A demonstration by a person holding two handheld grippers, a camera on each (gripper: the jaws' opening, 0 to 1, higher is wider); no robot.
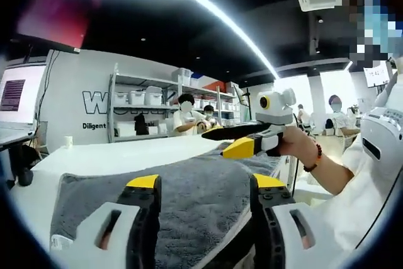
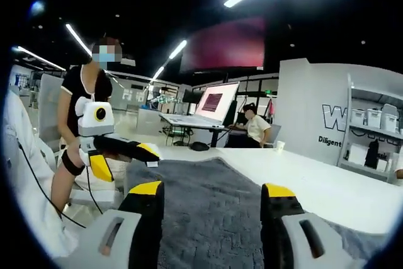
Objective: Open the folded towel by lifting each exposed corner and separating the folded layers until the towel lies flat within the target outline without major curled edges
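Towel (image 1: 189,200), grey and spread out, lies on the white table (image 1: 113,155), its near edge under both grippers. In the left gripper view the left gripper (image 1: 204,184) hovers just above the cloth with jaws wide apart, holding nothing; the right gripper (image 1: 242,140) reaches in from the right over the towel's far edge, held by a hand (image 1: 301,146). In the right gripper view the right gripper (image 2: 213,190) is also wide and empty above the towel (image 2: 208,206), and the left gripper (image 2: 123,152) comes in from the left. Shelves (image 1: 141,108) stand behind.
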